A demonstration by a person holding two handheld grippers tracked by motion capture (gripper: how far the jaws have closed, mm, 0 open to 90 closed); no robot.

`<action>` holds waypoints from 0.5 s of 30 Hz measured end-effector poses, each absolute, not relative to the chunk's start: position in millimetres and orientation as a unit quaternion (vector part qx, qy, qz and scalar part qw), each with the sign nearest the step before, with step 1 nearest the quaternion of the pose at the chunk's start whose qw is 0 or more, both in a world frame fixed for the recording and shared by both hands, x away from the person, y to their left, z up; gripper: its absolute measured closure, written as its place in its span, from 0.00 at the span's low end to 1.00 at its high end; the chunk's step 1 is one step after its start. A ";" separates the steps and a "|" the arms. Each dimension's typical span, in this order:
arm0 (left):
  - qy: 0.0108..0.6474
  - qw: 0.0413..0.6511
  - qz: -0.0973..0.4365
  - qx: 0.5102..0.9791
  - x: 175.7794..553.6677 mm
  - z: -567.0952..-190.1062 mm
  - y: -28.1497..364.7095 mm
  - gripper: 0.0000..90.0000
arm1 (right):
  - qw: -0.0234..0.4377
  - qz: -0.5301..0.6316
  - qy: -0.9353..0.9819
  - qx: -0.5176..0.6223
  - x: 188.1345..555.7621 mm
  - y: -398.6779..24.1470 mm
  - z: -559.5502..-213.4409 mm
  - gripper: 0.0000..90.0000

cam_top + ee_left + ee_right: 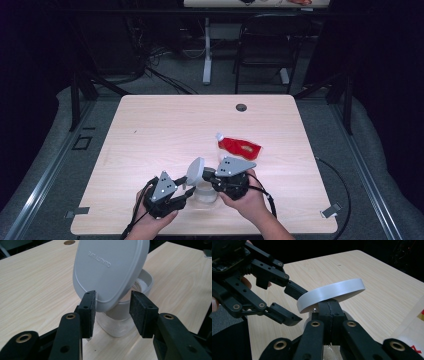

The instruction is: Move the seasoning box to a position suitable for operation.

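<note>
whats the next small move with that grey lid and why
Probably lift the lid clear with the right gripper and set it on the table. The right gripper's jaws are clamped on the lid's edge, holding it tilted above the container, while the left gripper stands open with the lid's edge between its pads, not gripping it.

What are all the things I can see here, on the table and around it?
container: 1, translucent white, near table edge between the grippers
lid: 1, pale grey, tilted up over the container, rim pinched by the right gripper
pouch: 1, red with white cap, lying right of centre
table: 1, light wood, round hole near far edge
chair: 1, black, behind the table
left gripper: 1, black, jaws open at the lid's rim
right gripper: 1, black, shut on lid
</note>
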State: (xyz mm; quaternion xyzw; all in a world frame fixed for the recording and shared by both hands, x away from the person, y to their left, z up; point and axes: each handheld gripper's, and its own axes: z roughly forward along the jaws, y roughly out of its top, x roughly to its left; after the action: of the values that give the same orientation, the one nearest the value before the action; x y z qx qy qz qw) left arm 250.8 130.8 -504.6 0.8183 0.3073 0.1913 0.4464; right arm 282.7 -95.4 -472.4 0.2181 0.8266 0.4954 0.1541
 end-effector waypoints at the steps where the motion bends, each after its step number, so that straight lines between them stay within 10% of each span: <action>1: 0.308 0.446 0.193 0.818 251.3 -504.7 130.7 0.63 | 0.154 0.495 0.827 0.218 282.4 -95.2 -472.4 1.00; 15: 0.310 0.453 0.192 0.814 252.6 -505.0 134.9 0.67 | 0.155 0.494 0.826 0.223 283.8 -99.1 -474.0 1.00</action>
State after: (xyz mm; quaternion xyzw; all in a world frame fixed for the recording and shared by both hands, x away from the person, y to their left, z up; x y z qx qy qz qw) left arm 252.6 134.9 -505.0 0.8137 0.3101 0.1920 0.4527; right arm 283.8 -99.1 -474.0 0.2235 0.8261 0.4937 0.1546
